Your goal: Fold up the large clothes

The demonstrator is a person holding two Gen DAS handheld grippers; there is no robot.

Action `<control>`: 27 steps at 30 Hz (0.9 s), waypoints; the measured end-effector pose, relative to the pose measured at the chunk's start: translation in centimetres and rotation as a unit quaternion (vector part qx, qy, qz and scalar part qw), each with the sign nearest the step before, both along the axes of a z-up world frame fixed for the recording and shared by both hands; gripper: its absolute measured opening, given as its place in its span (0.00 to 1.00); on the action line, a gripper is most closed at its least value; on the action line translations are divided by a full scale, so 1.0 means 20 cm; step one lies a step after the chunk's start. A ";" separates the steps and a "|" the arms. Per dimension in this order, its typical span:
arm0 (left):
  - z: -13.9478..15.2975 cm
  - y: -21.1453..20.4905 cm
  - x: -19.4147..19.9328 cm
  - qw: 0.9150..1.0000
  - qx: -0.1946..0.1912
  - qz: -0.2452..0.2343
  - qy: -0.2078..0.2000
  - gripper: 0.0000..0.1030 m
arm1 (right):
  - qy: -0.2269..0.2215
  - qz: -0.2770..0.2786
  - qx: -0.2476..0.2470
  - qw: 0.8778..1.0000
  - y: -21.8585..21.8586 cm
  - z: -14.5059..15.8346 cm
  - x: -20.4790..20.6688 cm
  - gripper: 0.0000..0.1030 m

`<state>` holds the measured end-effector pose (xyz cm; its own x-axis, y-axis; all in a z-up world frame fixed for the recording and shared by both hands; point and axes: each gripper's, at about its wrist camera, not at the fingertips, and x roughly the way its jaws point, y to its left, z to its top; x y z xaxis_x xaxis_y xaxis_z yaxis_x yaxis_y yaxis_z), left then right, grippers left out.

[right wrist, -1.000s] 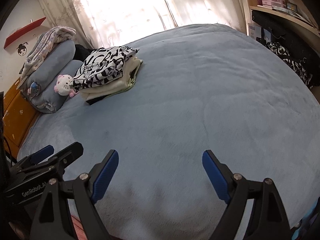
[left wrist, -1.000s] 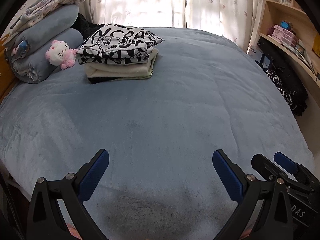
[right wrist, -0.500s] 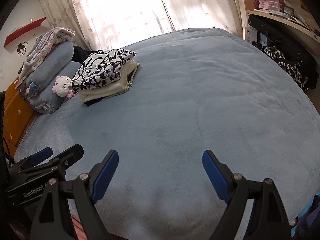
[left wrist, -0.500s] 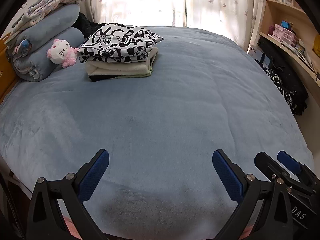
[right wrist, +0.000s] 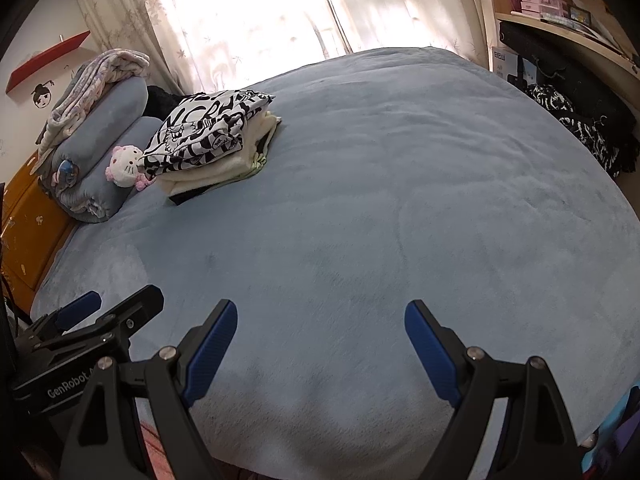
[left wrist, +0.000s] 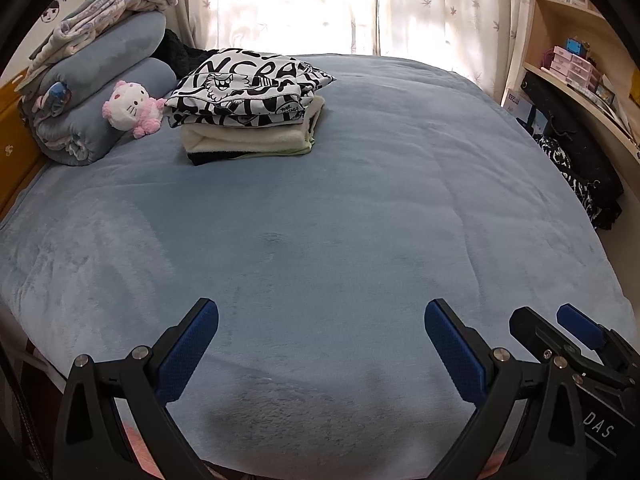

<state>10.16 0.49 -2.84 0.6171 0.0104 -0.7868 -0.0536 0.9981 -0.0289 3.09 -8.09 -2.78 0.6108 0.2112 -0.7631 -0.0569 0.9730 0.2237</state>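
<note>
A stack of folded clothes (left wrist: 248, 120) lies at the far left of the blue bed (left wrist: 340, 208), with a black-and-white printed garment (left wrist: 244, 84) on top, a cream one under it and a black one at the bottom. The right wrist view shows the same stack (right wrist: 212, 148). My left gripper (left wrist: 320, 320) hangs open over the bed's near edge, nothing between its blue pads. My right gripper (right wrist: 320, 316) is open too, just to its right, and holds nothing. Each shows in the other's view: the right gripper (left wrist: 544, 316), the left gripper (right wrist: 124, 296).
Rolled blue blankets (left wrist: 100, 80) and a pink-and-white plush toy (left wrist: 128, 108) lie left of the stack. A dark heap of black-and-white clothes (left wrist: 576, 176) hangs off the bed's right side below wooden shelves (left wrist: 580, 92). Curtains (left wrist: 320, 4) hang behind the bed.
</note>
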 end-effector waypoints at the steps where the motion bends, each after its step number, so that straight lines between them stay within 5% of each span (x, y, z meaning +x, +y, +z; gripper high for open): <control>1: 0.00 0.00 0.00 1.000 0.000 0.000 0.001 0.99 | 0.001 0.000 -0.001 1.000 0.00 0.00 0.00 0.84; 27: -0.04 0.05 0.02 1.000 -0.001 0.011 0.010 0.99 | 0.010 0.006 -0.007 1.000 0.05 -0.03 0.01 0.84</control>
<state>10.57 1.54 -3.62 0.6011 0.0219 -0.7988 -0.0767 0.9966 -0.0305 3.24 -7.05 -3.30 0.5931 0.2073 -0.7780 -0.0649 0.9754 0.2104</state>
